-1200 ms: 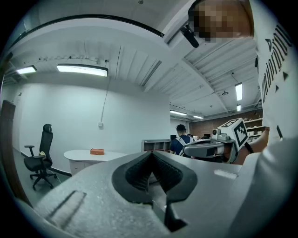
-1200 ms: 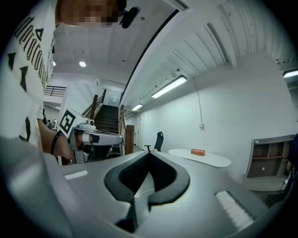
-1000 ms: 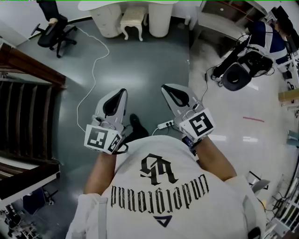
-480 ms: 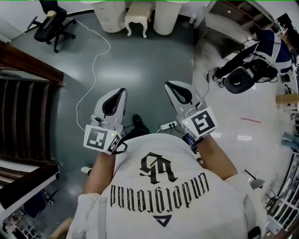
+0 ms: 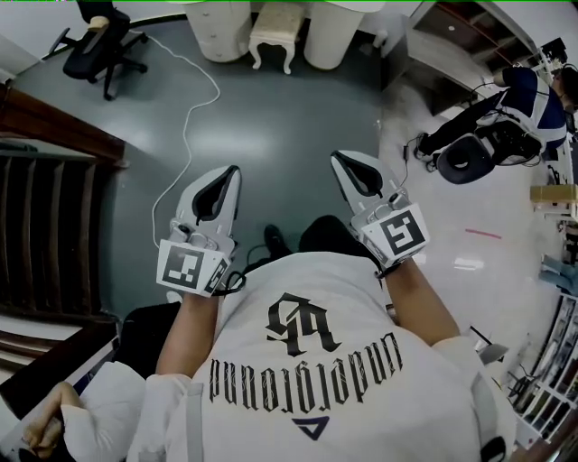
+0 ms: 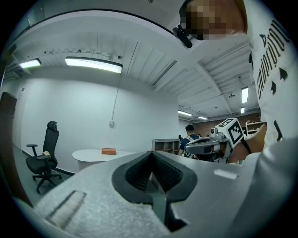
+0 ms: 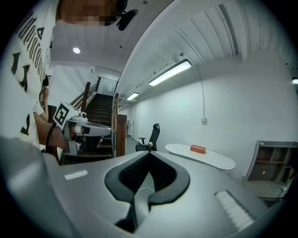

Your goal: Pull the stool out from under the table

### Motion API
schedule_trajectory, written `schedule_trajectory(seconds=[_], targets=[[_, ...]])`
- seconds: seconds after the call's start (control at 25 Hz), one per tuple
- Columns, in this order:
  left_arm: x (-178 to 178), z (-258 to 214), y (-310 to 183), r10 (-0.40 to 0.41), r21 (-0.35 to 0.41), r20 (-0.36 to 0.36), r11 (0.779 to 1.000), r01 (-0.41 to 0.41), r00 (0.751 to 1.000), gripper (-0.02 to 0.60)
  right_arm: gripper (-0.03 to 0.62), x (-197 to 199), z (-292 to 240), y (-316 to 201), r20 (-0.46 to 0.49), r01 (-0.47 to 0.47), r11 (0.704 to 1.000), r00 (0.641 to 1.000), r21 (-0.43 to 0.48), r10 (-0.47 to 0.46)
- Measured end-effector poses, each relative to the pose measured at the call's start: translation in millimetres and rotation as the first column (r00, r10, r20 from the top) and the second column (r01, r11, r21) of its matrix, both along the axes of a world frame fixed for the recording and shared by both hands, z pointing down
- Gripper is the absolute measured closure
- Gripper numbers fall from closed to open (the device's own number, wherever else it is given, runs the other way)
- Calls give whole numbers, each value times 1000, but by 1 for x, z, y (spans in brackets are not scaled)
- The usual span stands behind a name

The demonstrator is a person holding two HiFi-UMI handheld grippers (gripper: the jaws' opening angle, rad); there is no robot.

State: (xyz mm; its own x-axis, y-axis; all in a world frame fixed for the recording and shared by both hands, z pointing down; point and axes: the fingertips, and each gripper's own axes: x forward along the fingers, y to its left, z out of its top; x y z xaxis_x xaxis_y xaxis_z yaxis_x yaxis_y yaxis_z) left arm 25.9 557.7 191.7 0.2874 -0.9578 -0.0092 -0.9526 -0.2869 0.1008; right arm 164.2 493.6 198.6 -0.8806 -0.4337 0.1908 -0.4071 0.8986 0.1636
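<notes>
A cream stool [image 5: 274, 27] with curved legs stands at the top of the head view. It is tucked between the two white pedestals of a white table [image 5: 221, 32], far ahead of me. My left gripper [image 5: 229, 171] and right gripper [image 5: 347, 159] are held out in front of my chest, side by side over the grey floor. Both are shut with nothing between the jaws. The left gripper view shows its closed jaws [image 6: 151, 155] and the table top [image 6: 93, 155] with an orange box [image 6: 108, 151]. The stool is hidden in both gripper views.
A black office chair [image 5: 95, 45] stands at the far left, and a white cable [image 5: 185, 126] runs across the floor. A dark wooden staircase [image 5: 45, 180] fills the left side. A person [image 5: 528, 86] and equipment are at the right. Another person's hand [image 5: 45, 429] is at the lower left.
The stool and table have slid toward the top edge of the head view. My dark-trousered leg now shows between the grippers. A person's hand and sleeve have appeared at the lower left.
</notes>
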Motion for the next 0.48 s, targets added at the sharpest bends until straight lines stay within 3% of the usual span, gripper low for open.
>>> schedule_trajectory(seconds=[0.48], targets=[[-58,12,-49,-82,-33,21,996,82,996,574,592,-57,15,-69,36,61,998,998,-15,-61]])
